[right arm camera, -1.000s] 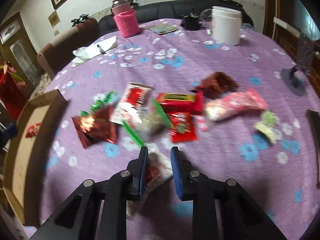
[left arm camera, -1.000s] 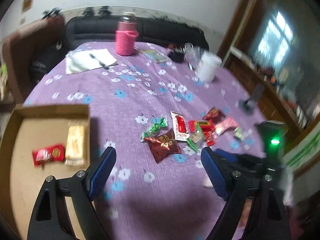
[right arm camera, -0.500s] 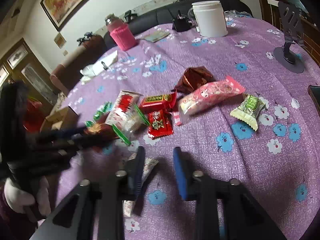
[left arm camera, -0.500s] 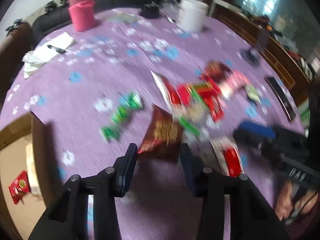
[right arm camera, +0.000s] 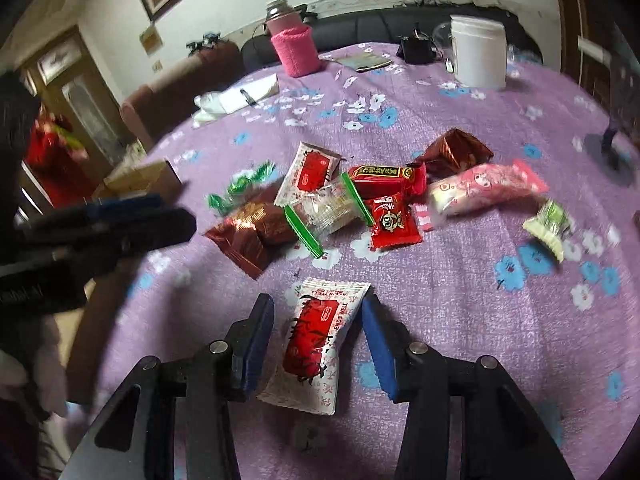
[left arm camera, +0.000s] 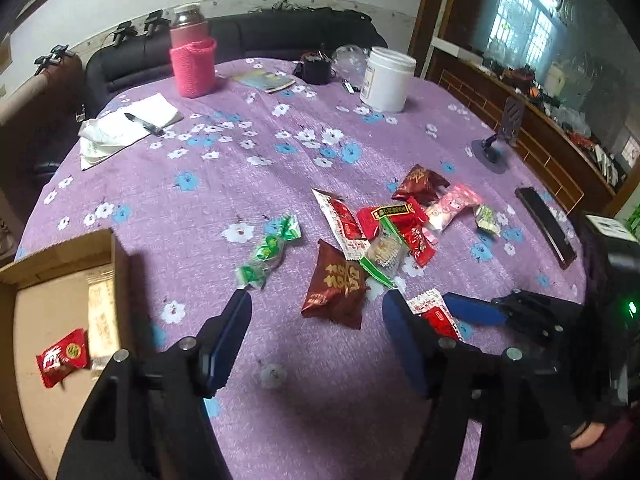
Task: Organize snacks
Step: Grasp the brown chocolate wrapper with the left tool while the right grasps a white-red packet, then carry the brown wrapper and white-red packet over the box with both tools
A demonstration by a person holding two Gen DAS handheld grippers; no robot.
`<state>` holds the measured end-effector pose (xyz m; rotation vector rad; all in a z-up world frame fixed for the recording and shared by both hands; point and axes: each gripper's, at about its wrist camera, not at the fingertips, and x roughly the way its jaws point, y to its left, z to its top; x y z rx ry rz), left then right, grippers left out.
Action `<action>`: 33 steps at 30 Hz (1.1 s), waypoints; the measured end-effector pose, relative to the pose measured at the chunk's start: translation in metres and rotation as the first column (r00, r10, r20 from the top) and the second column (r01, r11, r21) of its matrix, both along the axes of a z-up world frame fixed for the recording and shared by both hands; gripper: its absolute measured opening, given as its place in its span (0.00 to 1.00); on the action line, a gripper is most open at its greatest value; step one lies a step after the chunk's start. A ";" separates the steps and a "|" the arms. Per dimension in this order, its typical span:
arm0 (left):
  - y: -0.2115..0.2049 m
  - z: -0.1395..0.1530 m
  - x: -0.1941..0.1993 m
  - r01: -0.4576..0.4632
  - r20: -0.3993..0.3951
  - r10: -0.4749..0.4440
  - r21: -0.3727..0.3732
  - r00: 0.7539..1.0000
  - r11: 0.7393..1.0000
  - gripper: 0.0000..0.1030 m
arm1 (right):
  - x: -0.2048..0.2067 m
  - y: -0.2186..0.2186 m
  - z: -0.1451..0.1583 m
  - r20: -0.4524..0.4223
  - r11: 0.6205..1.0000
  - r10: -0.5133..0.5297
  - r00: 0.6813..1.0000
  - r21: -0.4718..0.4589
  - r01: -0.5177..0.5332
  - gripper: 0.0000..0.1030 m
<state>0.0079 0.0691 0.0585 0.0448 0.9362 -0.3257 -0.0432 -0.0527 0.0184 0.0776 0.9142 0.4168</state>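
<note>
Several snack packets lie in a loose pile (left arm camera: 384, 232) on the purple flowered tablecloth. My left gripper (left arm camera: 316, 304) is open, with a dark red foil packet (left arm camera: 336, 284) lying between and just beyond its fingertips. My right gripper (right arm camera: 318, 308) is open around a white-and-red packet (right arm camera: 316, 344) that lies flat on the cloth; this packet also shows in the left wrist view (left arm camera: 434, 312). A cardboard box (left arm camera: 52, 312) at the left holds a small red packet (left arm camera: 64, 356) and a beige bar (left arm camera: 102, 312). Green candies (left arm camera: 270, 252) lie left of the pile.
A pink-sleeved jar (left arm camera: 192, 60), a white tub (left arm camera: 386, 80), a notepad with a pen (left arm camera: 132, 124), a phone stand (left arm camera: 500, 140) and a dark phone (left arm camera: 546, 224) stand on the table. A black sofa (left arm camera: 280, 32) runs behind it.
Both grippers have opened wider. The right gripper has let go of the white-and-red packet, which now lies flat. The left gripper has pulled back from the dark red packet.
</note>
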 end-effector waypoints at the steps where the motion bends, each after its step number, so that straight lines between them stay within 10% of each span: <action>1: -0.006 -0.003 0.003 0.010 -0.004 -0.010 0.014 1.000 1.000 0.65 | -0.001 0.001 0.000 0.004 1.000 -0.005 1.000 -0.023 0.005 0.38; 11: -0.038 -0.031 0.025 0.056 -0.024 -0.053 0.137 0.998 0.989 0.64 | 0.004 -0.019 -0.001 -0.014 0.997 -0.075 0.997 -0.027 0.075 0.25; 12: -0.037 -0.033 0.027 0.053 -0.032 -0.049 0.131 0.998 0.990 0.61 | 0.004 -0.020 -0.001 -0.016 0.997 -0.078 0.997 -0.022 0.078 0.25; 13: -0.036 -0.034 0.028 0.051 -0.038 -0.047 0.126 0.998 0.991 0.36 | 0.005 -0.022 -0.001 -0.020 0.997 -0.080 0.997 -0.012 0.079 0.25; 17: -0.034 -0.033 0.024 0.033 -0.028 -0.030 0.116 0.999 0.993 0.34 | 0.006 -0.025 -0.001 -0.029 0.996 -0.082 0.996 0.016 0.082 0.24; 33: 0.033 0.033 -0.069 -0.083 0.109 0.104 -0.180 0.989 0.980 0.34 | 0.004 -0.026 0.001 0.000 0.995 -0.079 0.997 0.059 0.079 0.19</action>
